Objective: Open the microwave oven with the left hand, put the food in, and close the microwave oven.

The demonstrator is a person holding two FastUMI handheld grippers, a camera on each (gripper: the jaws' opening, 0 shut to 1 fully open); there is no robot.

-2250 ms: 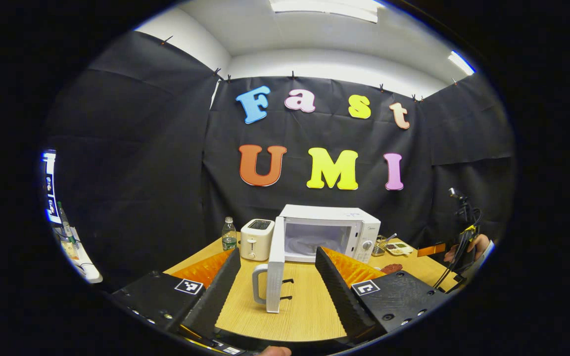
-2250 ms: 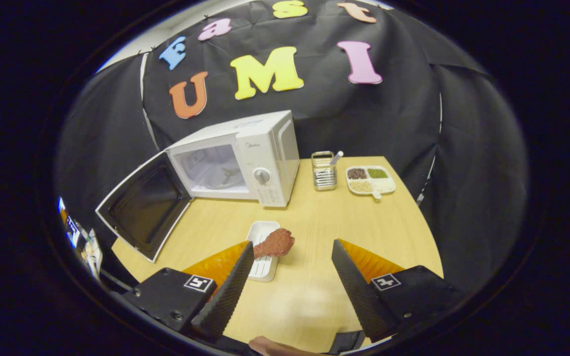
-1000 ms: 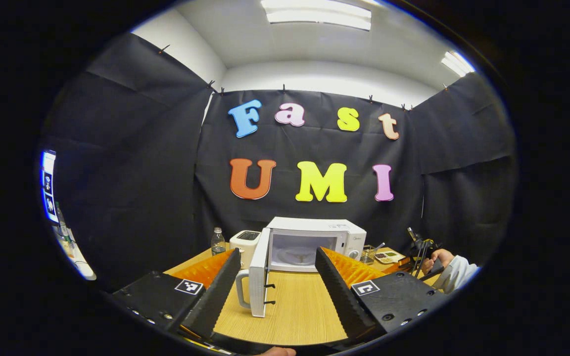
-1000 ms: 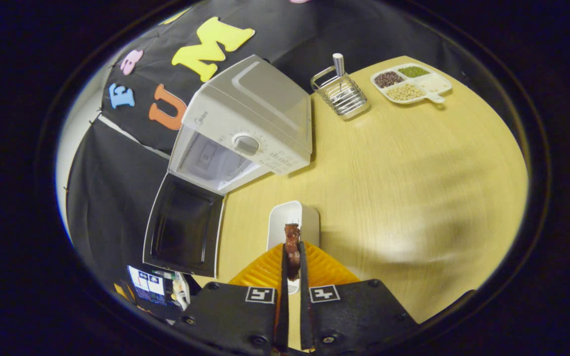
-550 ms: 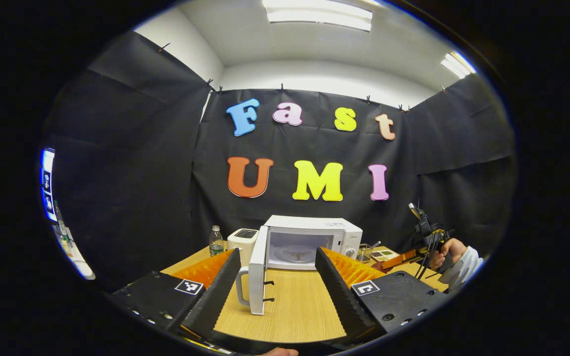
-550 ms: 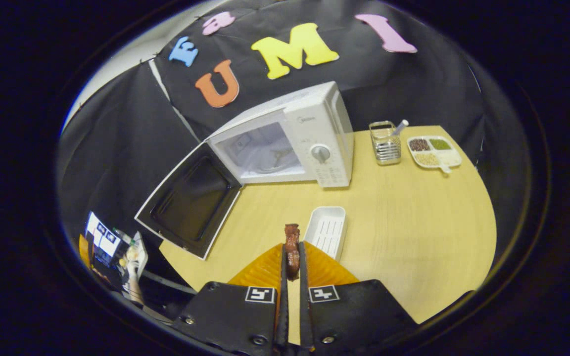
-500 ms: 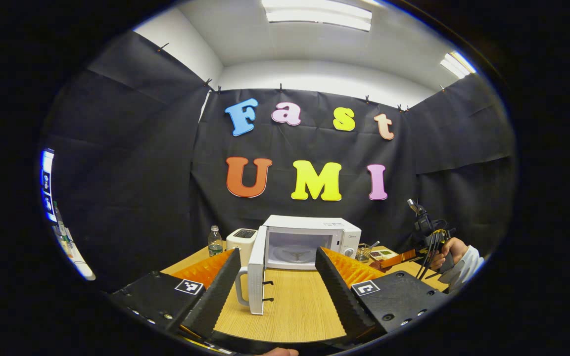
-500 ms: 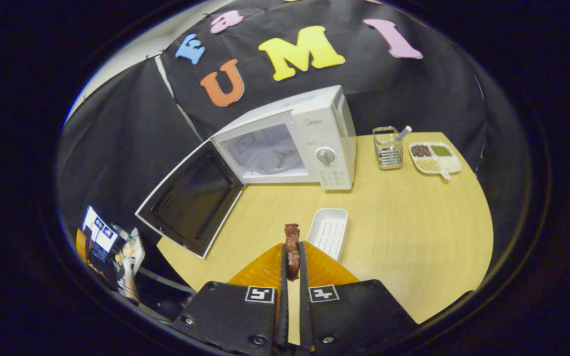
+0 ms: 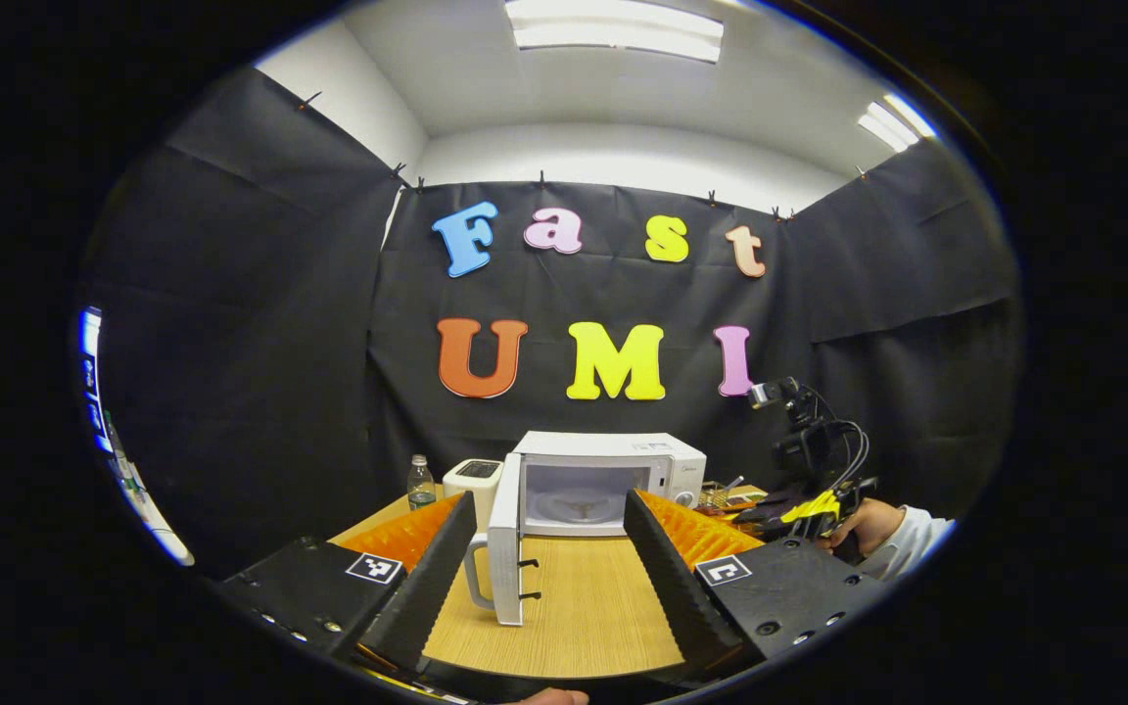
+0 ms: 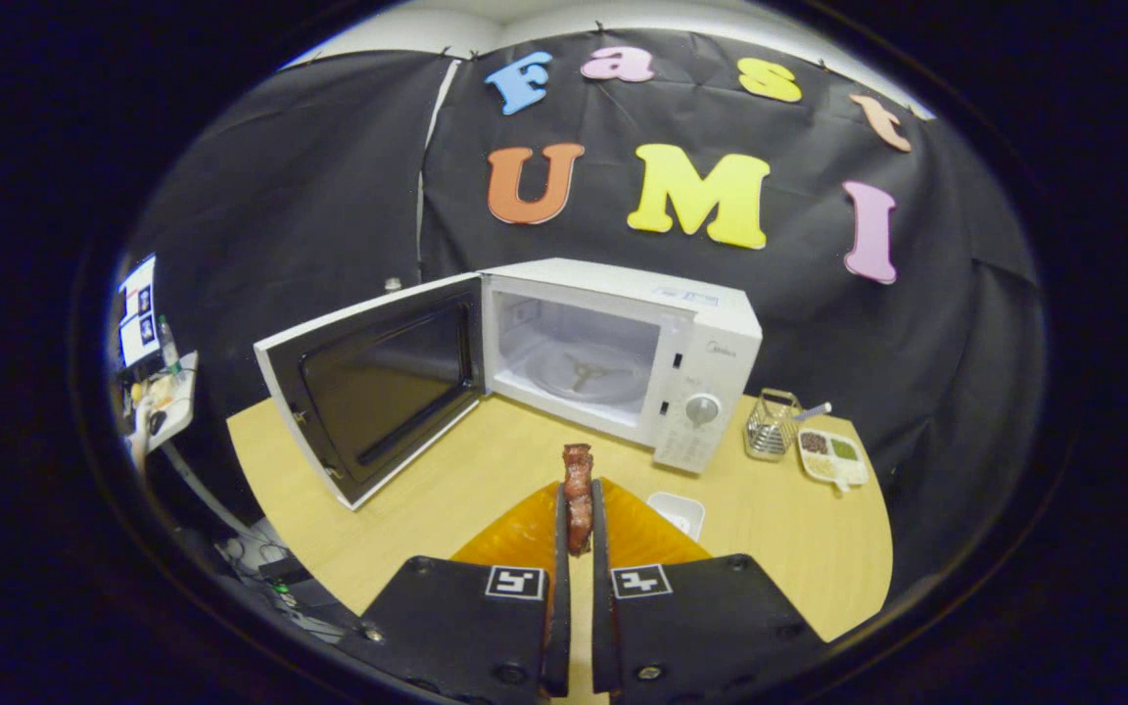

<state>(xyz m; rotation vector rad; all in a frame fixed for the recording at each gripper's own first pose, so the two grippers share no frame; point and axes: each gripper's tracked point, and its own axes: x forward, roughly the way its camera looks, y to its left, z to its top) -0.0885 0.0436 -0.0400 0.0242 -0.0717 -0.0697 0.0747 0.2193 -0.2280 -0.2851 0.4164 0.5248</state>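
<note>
White microwave (image 10: pixel 623 348), door (image 10: pixel 378 377) with dark inner panel. Reddish-brown food (image 10: pixel 578 494). Tabletop (image 10: pixel 446 490) pale wood grain. Small white tray (image 10: pixel 679 512). White toaster (image 9: pixel 473 485). Silver wire rack (image 10: pixel 770 426).

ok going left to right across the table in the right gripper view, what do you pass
open microwave door → microwave cavity with turntable → control panel with dial → wire utensil holder → divided dish of grains
</note>
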